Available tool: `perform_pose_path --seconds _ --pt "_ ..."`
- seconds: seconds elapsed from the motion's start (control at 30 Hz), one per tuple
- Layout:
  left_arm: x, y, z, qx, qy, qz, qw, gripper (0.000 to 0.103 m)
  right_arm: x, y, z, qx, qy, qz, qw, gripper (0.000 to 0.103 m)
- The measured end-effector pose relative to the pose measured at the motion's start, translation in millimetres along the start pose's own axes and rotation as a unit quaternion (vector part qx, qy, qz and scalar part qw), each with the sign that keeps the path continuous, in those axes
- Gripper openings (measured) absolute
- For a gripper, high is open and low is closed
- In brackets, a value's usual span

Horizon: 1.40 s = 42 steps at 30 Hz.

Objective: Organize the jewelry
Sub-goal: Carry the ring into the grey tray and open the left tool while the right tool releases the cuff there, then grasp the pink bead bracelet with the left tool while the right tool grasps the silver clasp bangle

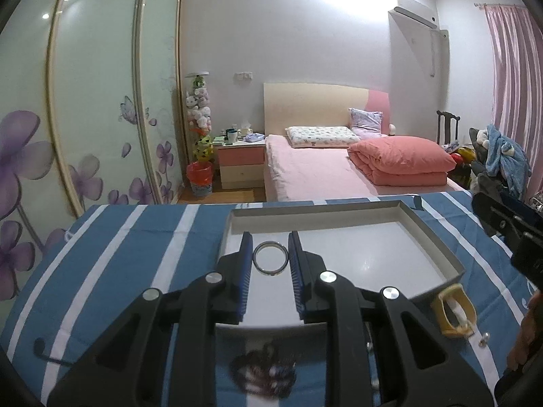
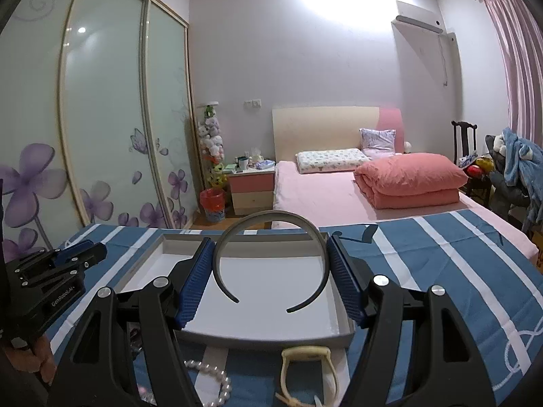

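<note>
I am gripping a silver metal ring (image 1: 270, 263) in my left gripper (image 1: 270, 237) above the shallow white cardboard tray (image 1: 437, 237); my right gripper (image 2: 271, 254) is clasping a grey plastic headband (image 2: 320, 240) over it.

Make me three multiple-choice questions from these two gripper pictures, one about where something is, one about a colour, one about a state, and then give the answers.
1. Where does the yellow loop-shaped band lie?
A. inside the tray
B. on the striped cloth, just outside the tray's near wall
C. on the bed

2. What colour are the stripes on the blue tablecloth?
A. white
B. red
C. black

3. What does the left gripper hold between its blue pads?
A. nothing
B. a pearl string
C. a silver metal ring

Answers:
1 B: the band sits in front of the shallow white cardboard tray, on the cloth.
2 A: white bands cross the blue fabric.
3 C: the ring sits between the two pads above the tray floor; the right gripper likewise spans a grey plastic headband.
</note>
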State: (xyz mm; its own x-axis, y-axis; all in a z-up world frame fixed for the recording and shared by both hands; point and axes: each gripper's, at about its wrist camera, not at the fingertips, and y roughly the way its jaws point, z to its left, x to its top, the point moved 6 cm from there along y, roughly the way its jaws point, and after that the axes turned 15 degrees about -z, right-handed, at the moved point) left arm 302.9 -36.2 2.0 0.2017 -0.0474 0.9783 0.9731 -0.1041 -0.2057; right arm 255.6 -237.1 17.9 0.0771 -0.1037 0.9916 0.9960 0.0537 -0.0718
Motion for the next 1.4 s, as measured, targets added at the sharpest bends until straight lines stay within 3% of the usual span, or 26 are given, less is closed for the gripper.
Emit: perform_pose_path --seconds 0.17,0.33,0.6,0.67,0.73,0.77,1.07,1.4 --pt "-10.4 40.3 -6.7 -0.004 0.010 0.025 0.9996 0.022 -20.7 34.6 1.1 -0.005 0.002 0.049 0.999 0.067" --pt "-30.4 78.6 -7.4 -0.014 -0.005 0.076 0.9970 0.022 -49.9 62.0 -3.6 -0.017 0.009 0.115 0.993 0.067" --pt "-53.0 102.0 -9.3 -0.021 -0.011 0.113 0.9934 0.022 -82.4 78.3 -4.8 -0.027 0.006 0.187 0.982 0.067" --pt "-54.2 103.6 -9.2 -0.022 -0.012 0.114 0.9932 0.031 -84.1 81.3 -1.3 -0.026 0.004 0.194 0.981 0.069" --pt "-56.2 105.3 -8.4 -0.022 -0.016 0.118 0.9927 0.045 -83.8 81.3 0.3 -0.024 0.000 0.194 0.981 0.080" --pt "-56.7 105.0 -7.5 -0.022 -0.017 0.118 0.9926 0.047 -82.5 79.4 1.2 -0.022 0.000 0.190 0.982 0.086" --pt "-45.0 92.9 3.5 -0.018 -0.032 0.110 0.9932 0.047 -46.1 58.6 -13.8 -0.015 0.029 0.148 0.988 0.086" --pt "-26.1 30.5 31.3 -0.004 -0.046 0.079 0.9958 0.052 -17.3 1.1 -13.8 -0.013 0.010 0.096 0.995 0.086"
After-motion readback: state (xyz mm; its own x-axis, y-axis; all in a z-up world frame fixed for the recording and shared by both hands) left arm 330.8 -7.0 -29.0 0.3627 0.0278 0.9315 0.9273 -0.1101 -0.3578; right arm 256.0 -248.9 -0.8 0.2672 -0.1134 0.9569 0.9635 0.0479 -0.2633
